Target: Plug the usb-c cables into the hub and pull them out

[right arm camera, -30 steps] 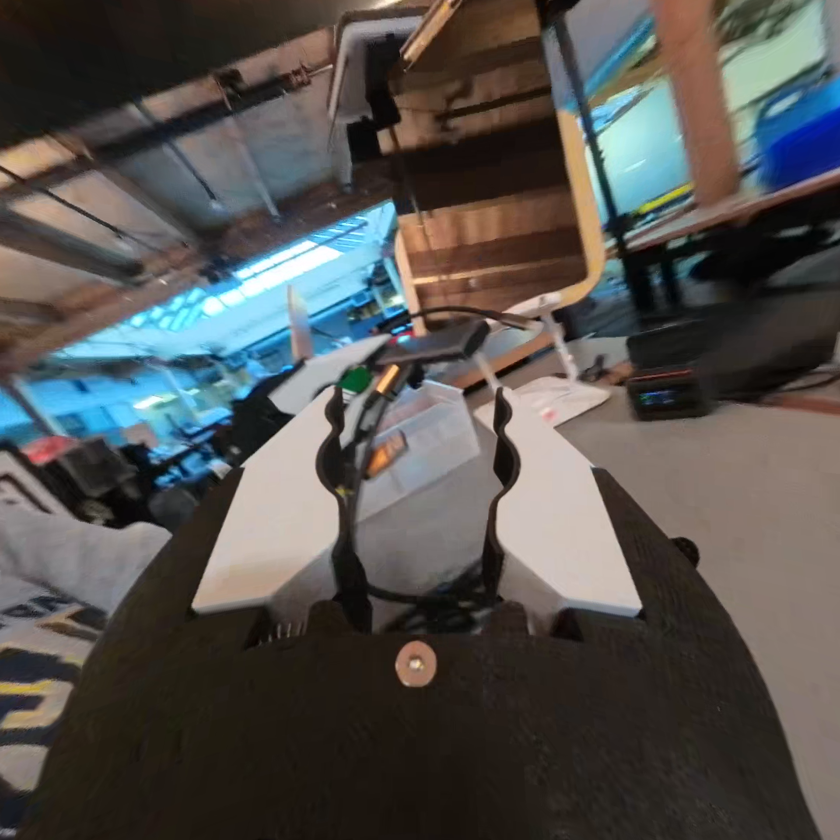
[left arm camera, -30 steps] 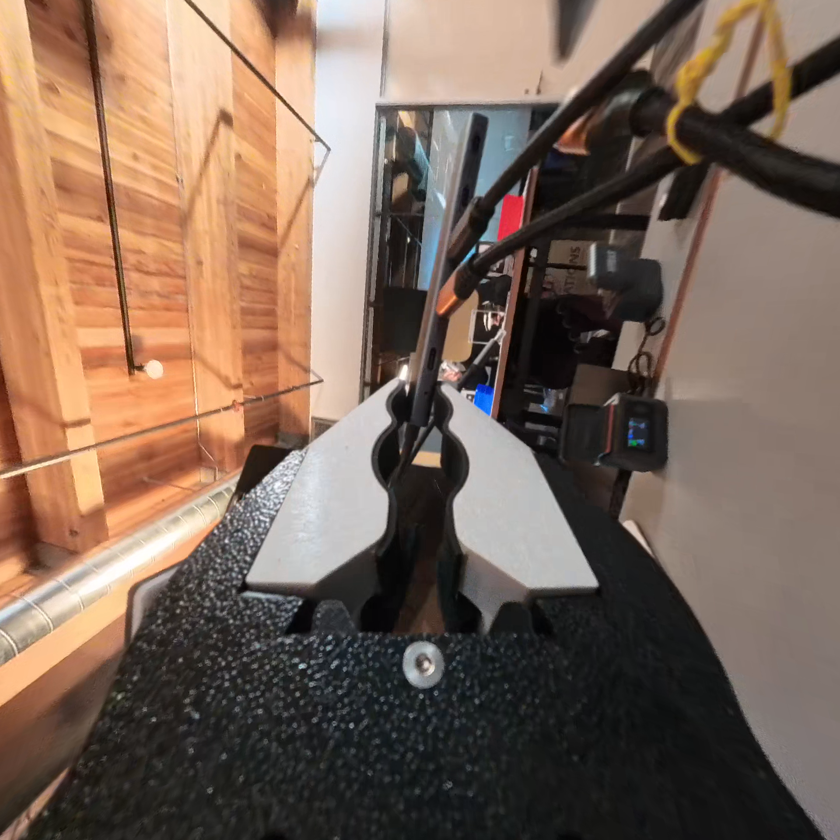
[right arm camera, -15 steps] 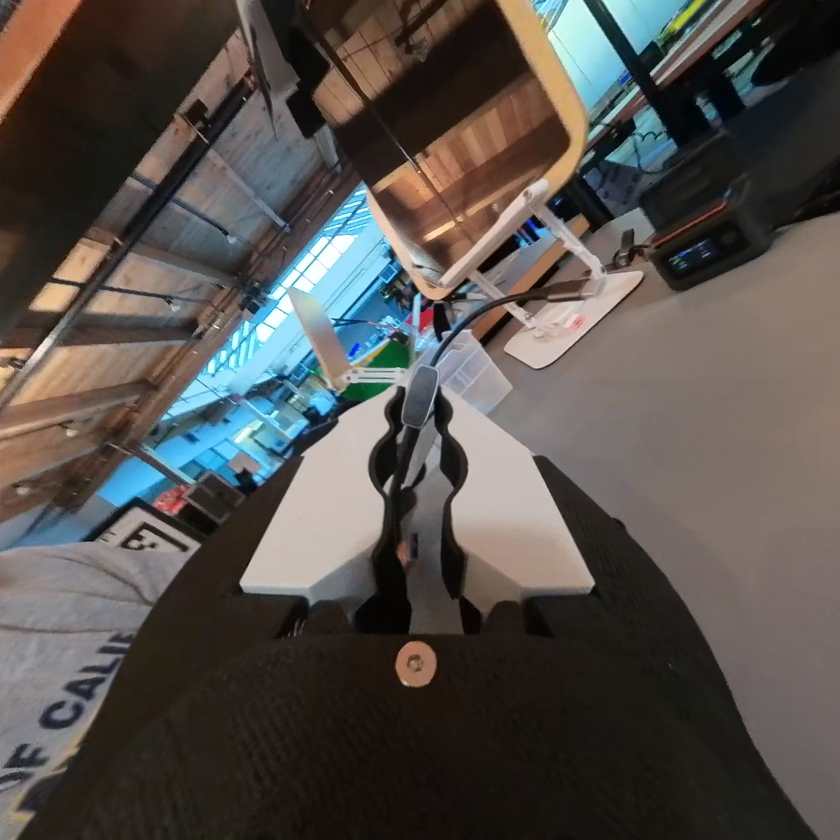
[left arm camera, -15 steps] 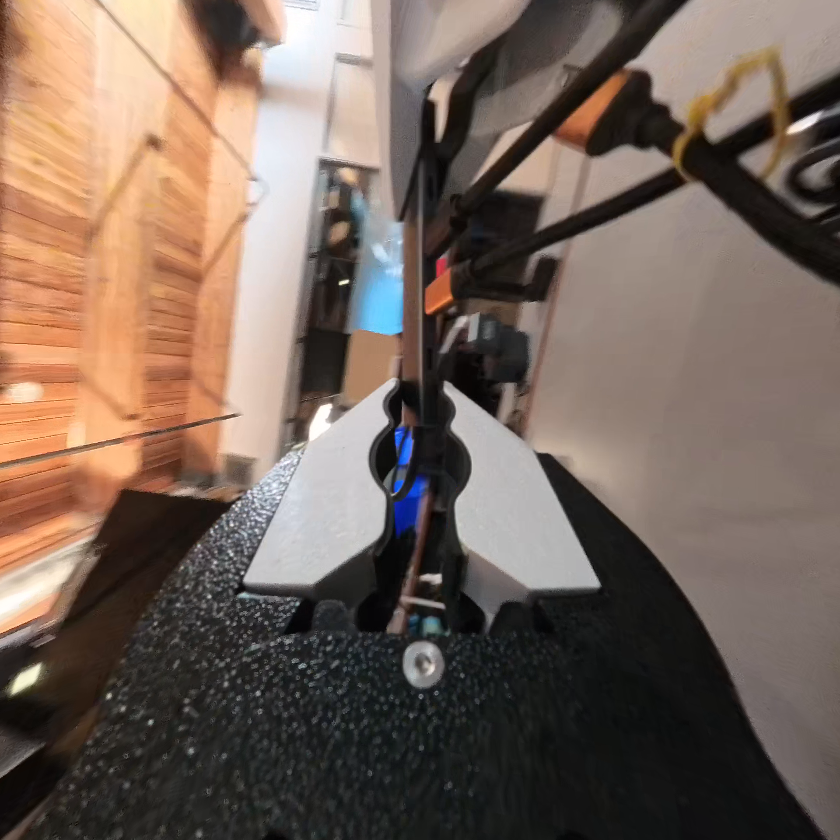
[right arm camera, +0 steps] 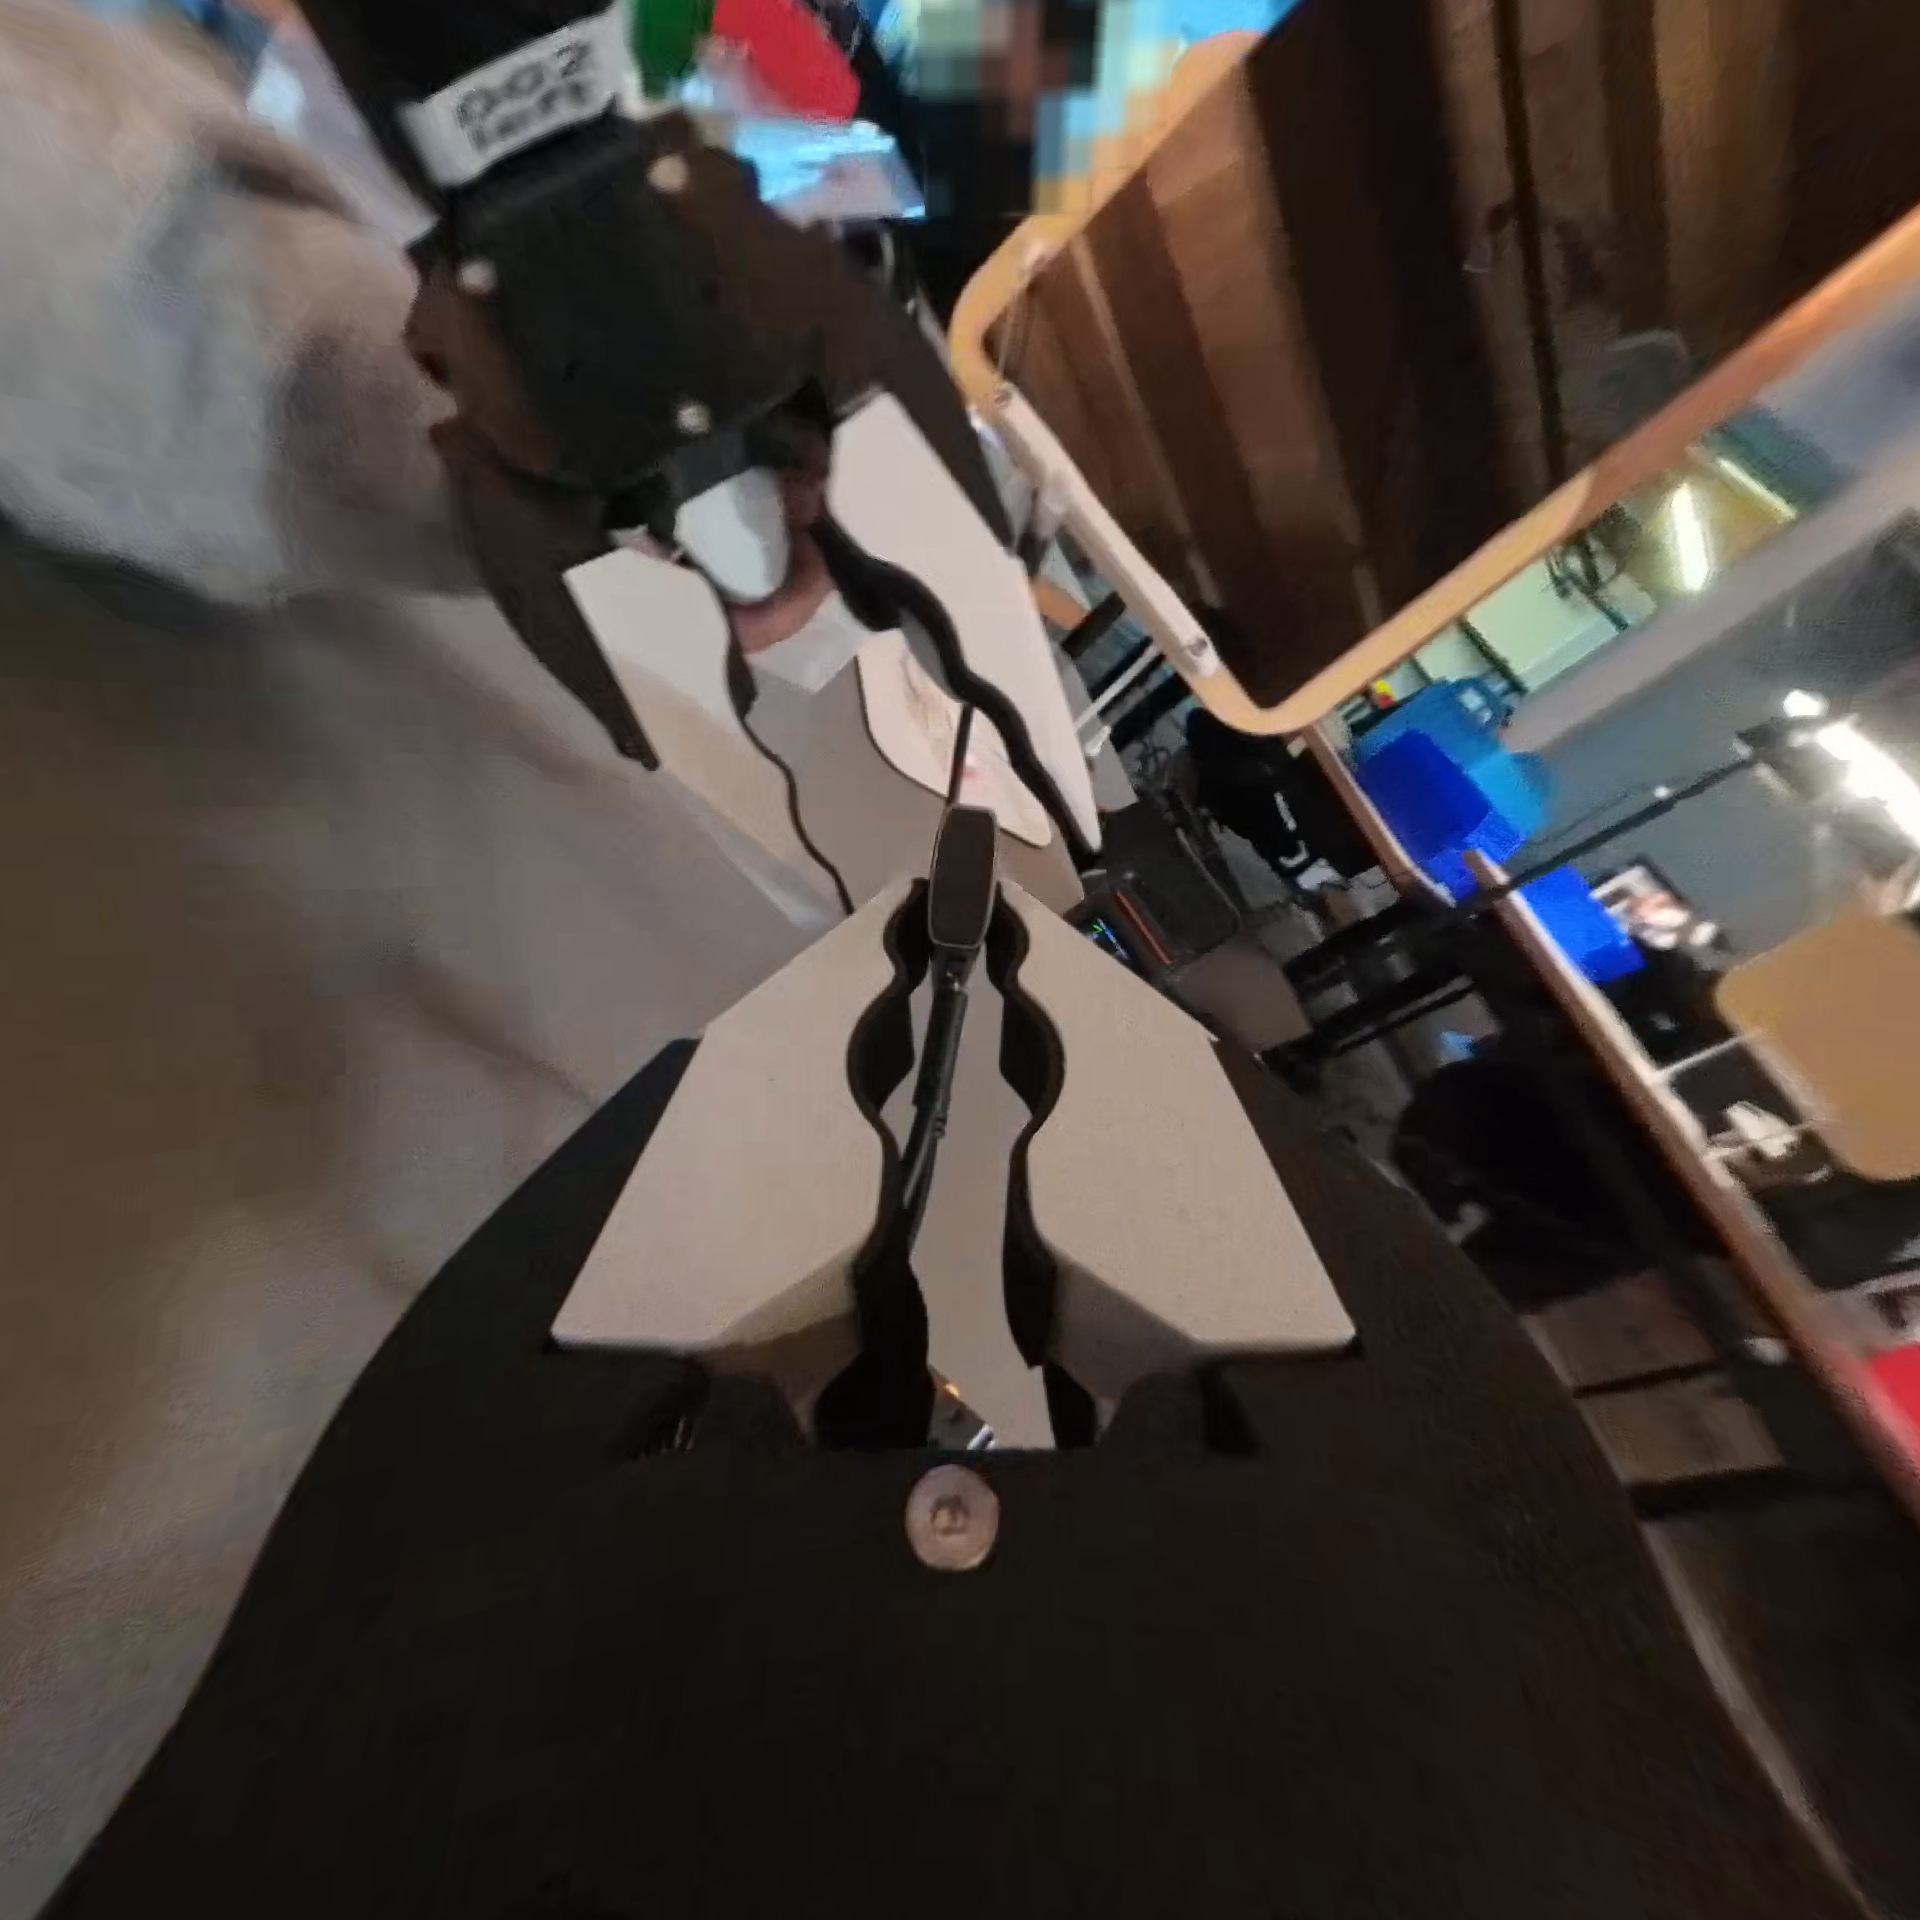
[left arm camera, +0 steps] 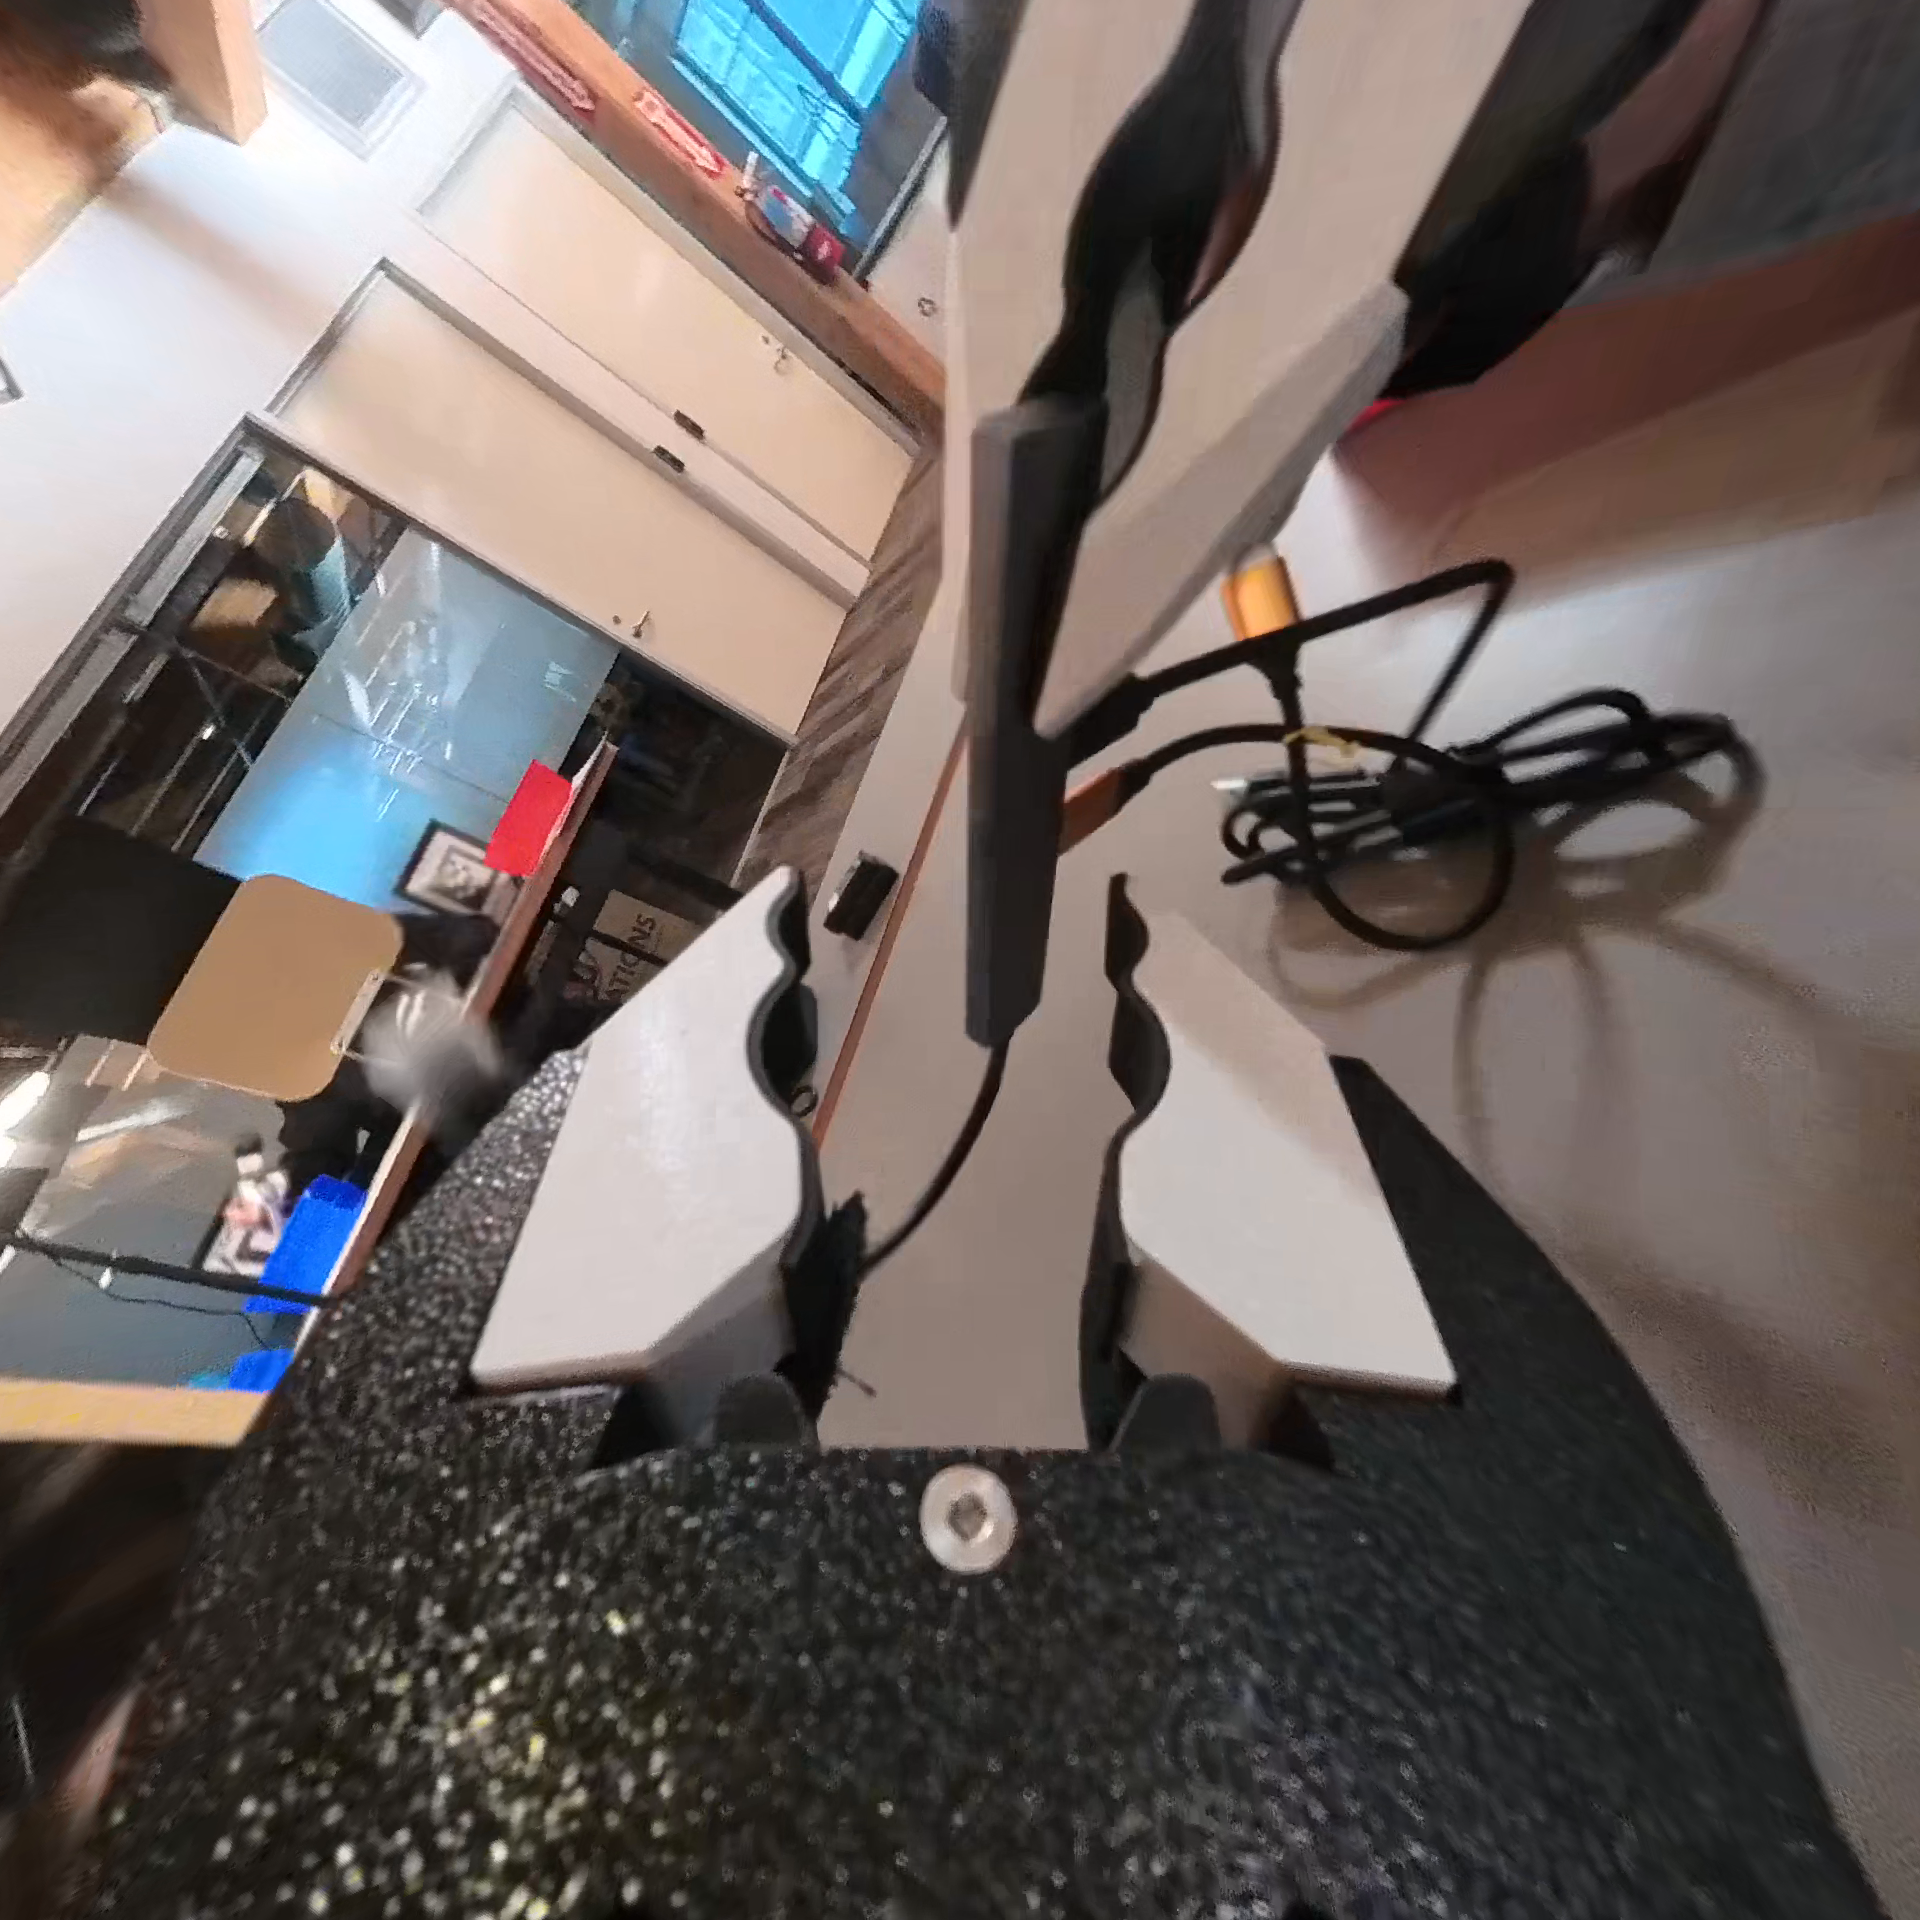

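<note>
Currently the right tongs point(right arm camera: 961, 914) clamp the slim, rigid hub point(left arm camera: 1013, 727), apparently end-on; the left tongs point(left arm camera: 956, 935) stand released. Grip its flat faces.

cream wall point(left arm camera: 623, 343) with glass partition point(left arm camera: 416, 686); grey tabletop point(left arm camera: 1662, 1039); dark wood panelling point(right arm camera: 1403, 312).

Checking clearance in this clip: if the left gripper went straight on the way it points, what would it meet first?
Most likely the hub, which sits edge-on just ahead of the left gripper and its open fingertips. The right gripper holds the hub's far end. Depth is uncertain.
</note>
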{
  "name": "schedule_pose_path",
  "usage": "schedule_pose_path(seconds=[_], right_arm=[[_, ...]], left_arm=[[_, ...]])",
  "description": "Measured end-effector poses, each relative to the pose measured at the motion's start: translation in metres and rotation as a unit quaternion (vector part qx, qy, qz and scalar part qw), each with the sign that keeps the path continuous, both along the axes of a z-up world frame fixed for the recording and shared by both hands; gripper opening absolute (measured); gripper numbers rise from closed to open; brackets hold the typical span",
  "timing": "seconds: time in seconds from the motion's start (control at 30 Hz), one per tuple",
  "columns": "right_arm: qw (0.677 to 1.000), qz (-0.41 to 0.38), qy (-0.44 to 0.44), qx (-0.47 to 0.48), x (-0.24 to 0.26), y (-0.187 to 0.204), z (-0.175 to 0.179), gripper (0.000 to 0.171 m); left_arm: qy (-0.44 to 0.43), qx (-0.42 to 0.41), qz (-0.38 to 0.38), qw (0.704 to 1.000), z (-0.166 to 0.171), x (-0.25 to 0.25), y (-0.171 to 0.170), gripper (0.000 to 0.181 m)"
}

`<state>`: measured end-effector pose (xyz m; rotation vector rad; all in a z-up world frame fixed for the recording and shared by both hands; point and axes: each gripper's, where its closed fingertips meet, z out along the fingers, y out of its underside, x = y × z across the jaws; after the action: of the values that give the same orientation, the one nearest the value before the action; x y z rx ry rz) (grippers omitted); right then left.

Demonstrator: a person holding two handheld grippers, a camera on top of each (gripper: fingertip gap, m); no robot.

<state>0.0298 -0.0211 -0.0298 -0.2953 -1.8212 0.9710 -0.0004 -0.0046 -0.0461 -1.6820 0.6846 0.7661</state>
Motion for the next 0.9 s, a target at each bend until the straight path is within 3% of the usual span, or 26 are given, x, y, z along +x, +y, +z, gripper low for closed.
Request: schedule_pose_path(seconds=[0.03, 0.13, 0.17, 0.27, 0.33, 0.43, 0.6, 0.7, 0.9], right_arm=[[0.999, -0.002, 0.006, 0.041, 0.000, -0.008, -0.006, 0.009], [0.991, -0.012, 0.019, 0.130, -0.002, -0.021, -0.020, 0.009], [0.989, -0.015, 0.021, 0.144, -0.003, -0.023, -0.024, 0.009], [0.986, -0.017, 0.013, 0.166, -0.007, -0.020, -0.038, 0.010], [0.982, -0.042, -0.023, 0.181, -0.012, -0.004, -0.051, 0.028], [0.978, -0.045, -0.039, 0.198, -0.017, 0.003, -0.065, 0.032], [0.968, -0.047, -0.050, 0.240, -0.028, -0.002, -0.087, 0.023], [0.968, -0.054, -0.030, 0.242, -0.031, -0.003, -0.087, 0.006], [0.974, -0.032, -0.045, 0.219, -0.028, -0.007, -0.089, 0.006]], left_arm=[[0.011, -0.015, -0.011, 1.000, -0.004, 0.003, 0.000, 0.049], [0.052, -0.054, -0.042, 0.996, -0.018, 0.012, -0.006, 0.014], [0.063, -0.061, -0.040, 0.995, -0.022, 0.012, -0.007, 0.011], [0.081, -0.070, -0.021, 0.994, -0.032, 0.006, -0.009, 0.009], [0.099, -0.066, -0.010, 0.993, -0.039, -0.001, -0.012, 0.009], [0.079, -0.057, -0.018, 0.995, -0.050, -0.005, -0.017, 0.008], [0.066, -0.044, -0.039, 0.996, -0.060, -0.002, -0.019, 0.008], [0.070, -0.048, -0.054, 0.995, -0.065, 0.001, -0.018, 0.008], [0.038, -0.043, -0.086, 0.995, -0.070, 0.006, -0.027, 0.008]])
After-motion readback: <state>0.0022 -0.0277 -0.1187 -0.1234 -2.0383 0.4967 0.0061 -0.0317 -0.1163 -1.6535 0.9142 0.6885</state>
